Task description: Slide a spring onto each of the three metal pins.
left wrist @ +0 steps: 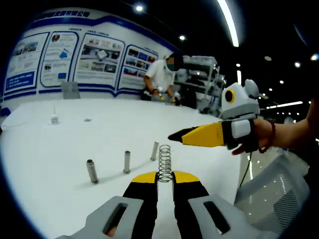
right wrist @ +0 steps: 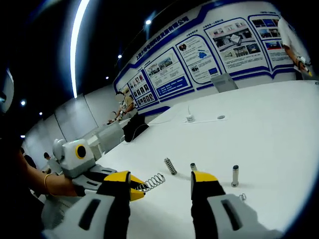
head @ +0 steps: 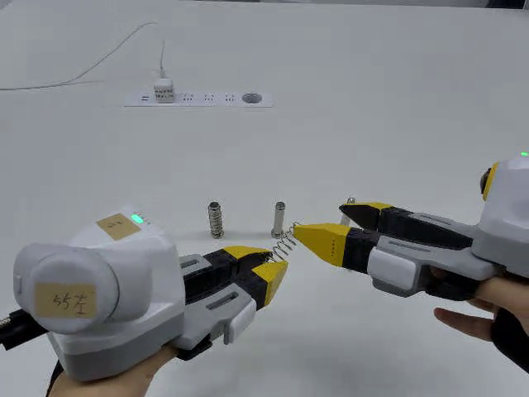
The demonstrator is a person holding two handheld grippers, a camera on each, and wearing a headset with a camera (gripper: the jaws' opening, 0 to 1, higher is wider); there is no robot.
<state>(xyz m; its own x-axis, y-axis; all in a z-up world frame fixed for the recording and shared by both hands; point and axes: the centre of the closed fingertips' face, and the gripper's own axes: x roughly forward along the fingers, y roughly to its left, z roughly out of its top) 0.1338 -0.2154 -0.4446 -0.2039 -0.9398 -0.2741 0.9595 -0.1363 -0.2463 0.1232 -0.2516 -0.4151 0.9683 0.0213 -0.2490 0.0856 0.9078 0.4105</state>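
Note:
My left gripper (head: 277, 258) (left wrist: 165, 175) is shut on the base of a spring (head: 283, 242) (left wrist: 164, 160) (right wrist: 152, 181), which sticks out past its yellow tips. Three metal pins stand in a row on the white table. The left pin (head: 216, 219) (left wrist: 91, 171) (right wrist: 170, 166) carries a spring. The middle pin (head: 278, 219) (left wrist: 126, 162) is bare, and so is the third pin (head: 350, 202) (left wrist: 154, 151) (right wrist: 235, 175), half hidden behind my right gripper in the head view. My right gripper (head: 319, 219) (right wrist: 162, 179) is open, its tips close to the held spring's free end.
A white power strip (head: 198, 98) with a plugged charger (head: 164, 89) and cable lies at the back of the table (head: 372, 107). A small loose spring (right wrist: 242, 196) lies beside the third pin. A person (left wrist: 162, 77) stands beyond the table's far edge.

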